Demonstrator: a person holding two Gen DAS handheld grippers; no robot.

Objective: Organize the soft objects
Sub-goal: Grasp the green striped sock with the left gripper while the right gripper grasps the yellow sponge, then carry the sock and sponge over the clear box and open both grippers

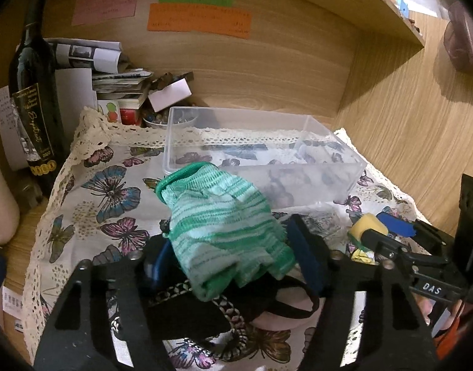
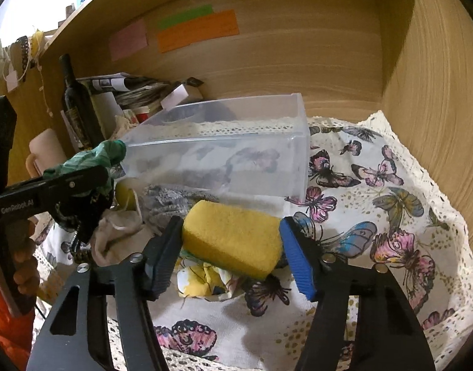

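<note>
My left gripper is shut on a green striped mesh glove and holds it above the butterfly cloth, in front of the clear plastic box. In the right wrist view the glove hangs from the left gripper at the left. My right gripper is shut on a yellow sponge, just in front of the clear box. In the left wrist view the right gripper and its sponge show at the right. The box holds nothing.
Under the left gripper lie a black strap and a pinkish cloth. A yellow patterned cloth and a grey knit item lie near the sponge. A dark wine bottle and stacked papers stand at the back left. Wooden walls enclose the shelf.
</note>
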